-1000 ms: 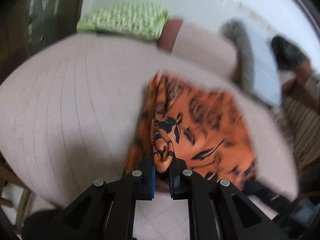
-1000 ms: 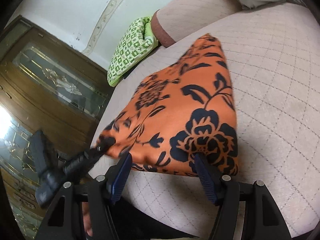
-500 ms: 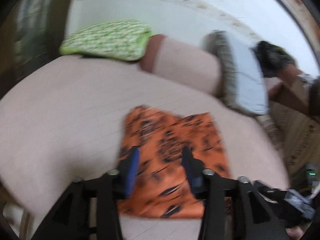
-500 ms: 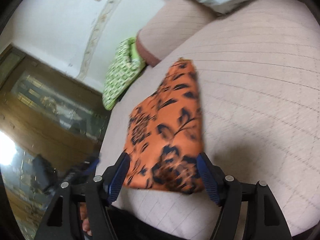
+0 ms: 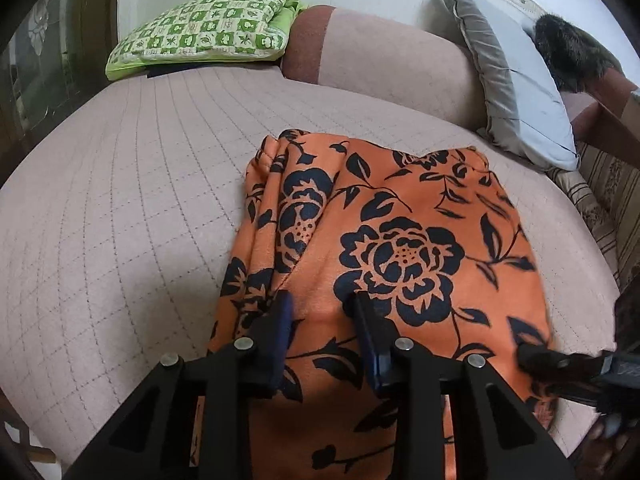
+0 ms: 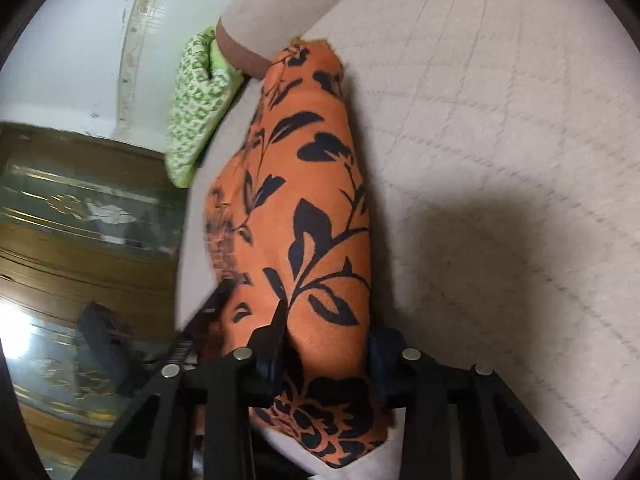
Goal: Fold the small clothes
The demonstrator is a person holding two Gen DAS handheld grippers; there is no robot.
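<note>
— Orange floral cloth: where do you have it?

— It lies folded on the quilted pink bed, near the middle, its near edge running under both of your grippers. The far edge stops short of the pink bolster.

— And your left gripper?

— Its jaws are closing, with a raised ridge of the cloth between the blue pads; whether they press it yet, you cannot tell. It sits toward the cloth's left side, by the bunched pleats.

— Your right gripper?

— Also closing, with a hump of the cloth rising between its fingers on the cloth's right edge; no firm pinch shows.

— What else is around?

— A green checked cushion at the far left, a grey pillow at the far right.
</note>
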